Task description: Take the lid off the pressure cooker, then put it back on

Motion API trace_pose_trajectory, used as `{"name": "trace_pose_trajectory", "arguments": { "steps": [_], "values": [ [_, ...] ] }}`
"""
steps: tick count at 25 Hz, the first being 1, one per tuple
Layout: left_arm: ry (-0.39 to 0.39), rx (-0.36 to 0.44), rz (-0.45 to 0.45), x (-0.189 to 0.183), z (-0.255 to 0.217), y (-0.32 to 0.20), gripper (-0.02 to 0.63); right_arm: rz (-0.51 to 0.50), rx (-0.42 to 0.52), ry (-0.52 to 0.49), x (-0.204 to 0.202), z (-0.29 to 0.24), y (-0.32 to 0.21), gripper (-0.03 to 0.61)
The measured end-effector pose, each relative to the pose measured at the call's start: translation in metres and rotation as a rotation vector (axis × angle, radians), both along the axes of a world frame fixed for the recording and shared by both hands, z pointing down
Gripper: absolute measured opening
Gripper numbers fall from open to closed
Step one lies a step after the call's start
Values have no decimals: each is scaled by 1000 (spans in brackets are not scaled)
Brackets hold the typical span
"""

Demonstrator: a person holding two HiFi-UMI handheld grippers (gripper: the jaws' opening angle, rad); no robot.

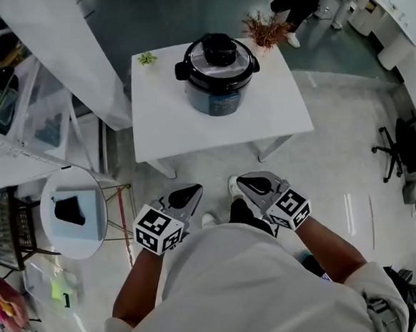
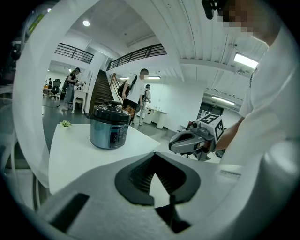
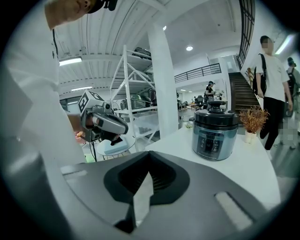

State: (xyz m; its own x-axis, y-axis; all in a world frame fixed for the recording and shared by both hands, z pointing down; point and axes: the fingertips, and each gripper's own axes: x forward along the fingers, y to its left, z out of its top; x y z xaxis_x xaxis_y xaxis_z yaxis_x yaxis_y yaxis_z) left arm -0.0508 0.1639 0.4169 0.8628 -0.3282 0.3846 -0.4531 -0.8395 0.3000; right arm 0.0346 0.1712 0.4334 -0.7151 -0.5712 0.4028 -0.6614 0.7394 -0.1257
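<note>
Lid [image 1: 218,56] sits on pressure cooker [image 1: 218,89], on worktop [image 1: 279,109]; left gripper [image 1: 194,191] and right gripper [image 1: 246,183] closed, empty, well apart from it; fits lid-not-yet-off or lid-back-on.

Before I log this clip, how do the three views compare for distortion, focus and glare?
Head view: evenly lit and sharp, edges slightly bowed, with a soft sheen on the black-handled lid of the round silver pressure cooker. Left gripper view: strong fisheye with dark corners, the ceiling strip light blown out, close foreground soft. Right gripper view: same fisheye and dark rim, cooker crisp, close foreground soft.
</note>
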Motion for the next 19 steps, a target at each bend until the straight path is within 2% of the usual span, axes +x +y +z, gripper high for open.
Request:
{"name": "trace_pose_trajectory", "arguments": {
  "steps": [19],
  "values": [
    [1, 0, 32, 14, 1, -8, 8, -5, 0, 21, 8, 1, -6, 11]
  ]
}}
